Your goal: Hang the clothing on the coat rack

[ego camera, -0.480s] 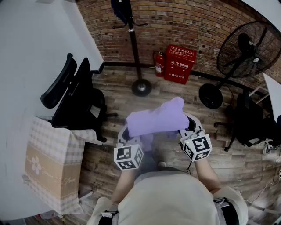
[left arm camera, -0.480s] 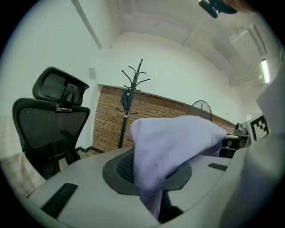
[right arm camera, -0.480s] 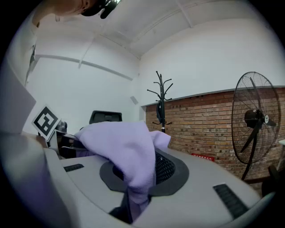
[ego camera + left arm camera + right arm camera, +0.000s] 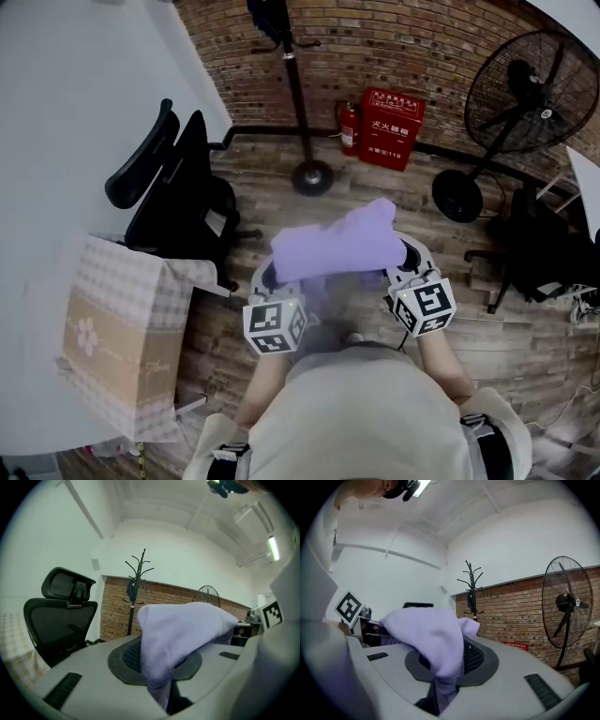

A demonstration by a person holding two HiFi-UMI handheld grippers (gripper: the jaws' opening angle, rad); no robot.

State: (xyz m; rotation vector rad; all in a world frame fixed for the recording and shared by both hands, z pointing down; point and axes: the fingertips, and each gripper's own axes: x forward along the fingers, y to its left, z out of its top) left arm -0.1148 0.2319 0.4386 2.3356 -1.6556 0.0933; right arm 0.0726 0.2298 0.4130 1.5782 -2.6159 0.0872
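A lavender garment (image 4: 337, 242) is bunched up and held at about waist height between my two grippers. My left gripper (image 4: 272, 281) is shut on its left end and my right gripper (image 4: 405, 262) on its right end. In the left gripper view the cloth (image 4: 183, 634) spills out of the closed jaws, and the right gripper view shows the cloth (image 4: 433, 639) the same way. The black coat rack (image 4: 298, 94) stands ahead by the brick wall, with a dark garment (image 4: 267, 19) hanging near its top. It also shows as the coat rack (image 4: 136, 588) and coat rack (image 4: 472, 590) in the gripper views.
A black office chair (image 4: 178, 197) stands at the left, with a checked paper bag (image 4: 117, 337) nearer to me. A red fire-equipment box (image 4: 392, 127) and extinguisher (image 4: 349, 129) sit by the wall. A standing fan (image 4: 525, 94) and another dark chair (image 4: 544, 253) are at the right.
The whole head view has shifted slightly up and to the right. Both grippers still hold the lavender garment in the same pose.
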